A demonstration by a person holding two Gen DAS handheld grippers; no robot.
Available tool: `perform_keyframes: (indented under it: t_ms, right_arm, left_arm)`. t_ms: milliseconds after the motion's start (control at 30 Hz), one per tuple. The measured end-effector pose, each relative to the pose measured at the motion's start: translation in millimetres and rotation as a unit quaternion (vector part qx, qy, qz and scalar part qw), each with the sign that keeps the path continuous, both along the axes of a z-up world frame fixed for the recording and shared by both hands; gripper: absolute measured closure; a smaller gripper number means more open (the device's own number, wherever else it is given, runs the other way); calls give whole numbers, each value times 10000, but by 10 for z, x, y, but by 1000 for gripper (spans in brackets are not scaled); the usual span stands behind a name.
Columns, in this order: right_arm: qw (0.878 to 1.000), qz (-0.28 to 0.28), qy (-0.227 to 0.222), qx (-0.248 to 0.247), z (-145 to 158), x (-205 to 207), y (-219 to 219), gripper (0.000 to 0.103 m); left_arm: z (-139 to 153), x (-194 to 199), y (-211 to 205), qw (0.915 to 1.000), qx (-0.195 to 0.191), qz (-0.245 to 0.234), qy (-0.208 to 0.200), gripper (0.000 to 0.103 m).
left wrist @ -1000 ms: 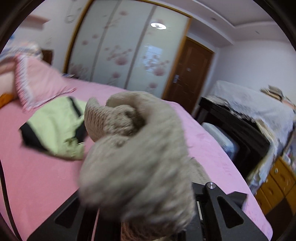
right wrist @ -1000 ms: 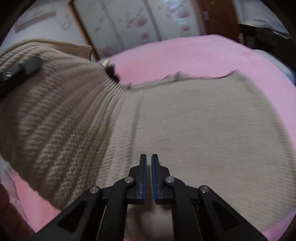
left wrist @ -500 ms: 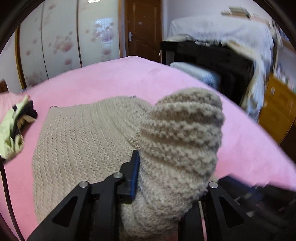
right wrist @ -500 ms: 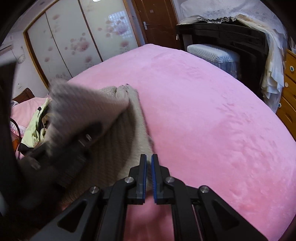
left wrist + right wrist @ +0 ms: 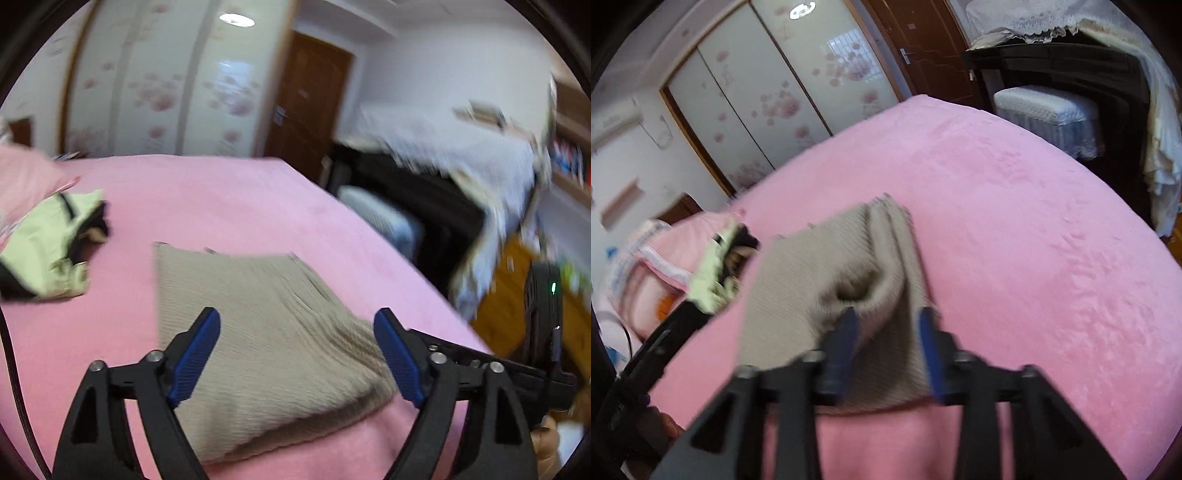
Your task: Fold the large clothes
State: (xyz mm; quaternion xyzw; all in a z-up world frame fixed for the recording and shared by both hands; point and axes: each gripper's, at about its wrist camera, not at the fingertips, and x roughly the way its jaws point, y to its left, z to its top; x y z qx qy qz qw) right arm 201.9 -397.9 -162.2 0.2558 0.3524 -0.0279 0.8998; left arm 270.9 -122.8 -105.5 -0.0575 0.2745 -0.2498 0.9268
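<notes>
A beige knit sweater (image 5: pixel 266 339) lies folded into a narrow stack on the pink bed (image 5: pixel 229 199). It also shows in the right wrist view (image 5: pixel 827 266), with a rolled fold along its right side. My left gripper (image 5: pixel 297 354) is open and empty just above the sweater's near end. My right gripper (image 5: pixel 888 343) is open, its jaws on either side of the sweater's near right edge without holding it. The left gripper's black body (image 5: pixel 657 354) shows at the lower left of the right wrist view.
A yellow-green and black garment (image 5: pixel 48 251) lies crumpled to the sweater's left, next to a pink pillow (image 5: pixel 672 251). A black cabinet (image 5: pixel 424 206) draped with white cloth and a white stool (image 5: pixel 1049 114) stand beyond the bed's right edge. Floral wardrobe doors (image 5: pixel 177 85) stand behind.
My left gripper has let go of the sweater and opened, leaving the fold lying flat. My right gripper has opened from shut and moved over the sweater's near edge.
</notes>
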Motion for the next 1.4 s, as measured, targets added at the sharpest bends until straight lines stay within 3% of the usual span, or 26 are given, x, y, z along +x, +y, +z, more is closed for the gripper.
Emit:
perform_keyframes:
  t_ms: [100,200,333,433,500,533,600,767,933,1000,1167,1267,1400]
  right_arm:
    - [9993,189,-84,296,112,98,-4,44]
    - [9988,361,268,186,91,316,72,41]
    - [9929,577,980,342,-143,604,140,41]
    - [9883,709,1216,591,-256,723,149,42]
    - [9852,761,1395,645,-331,799,163,56]
    - [9842,819,1420,670,-357,822,171,85]
    - [9853,815,1376,601,-358,805,166,86]
    - [9954,604,671,333,-199,365,184,87]
    - [9934,318,1075,260,-770,154,220,86]
    - [9940,225,1013,343,-892,132,194,85]
    - [9942,208,992,355,-727,127,187,75]
    - [9953,190,941,-151,-432,76,192,73]
    - [9937,133,550,-972,1,113,270,71]
  left_arm:
    - [26,41,306,9984,-14,564,33,16]
    - [-195,190,398,9901,593,1217,372,16]
    - [-558,332,436,9836,872,1331,844,16]
    - [-740,411,435,9809,937,1335,1057,16]
    - [-822,502,415,9804,884,1303,1185,16]
    - [-832,502,376,9804,883,1268,1227,16]
    - [-854,549,321,9796,930,1264,1253,16]
    - [-904,553,218,9798,1019,1144,1283,16]
    - [-1195,509,90,9754,1323,881,1525,16]
    - [-1264,486,61,9746,1464,868,1454,16]
    - [-1155,484,61,9745,1588,692,1427,16]
    - [-907,455,97,9785,1546,404,1303,16]
    - [-521,534,193,9856,1352,403,932,16]
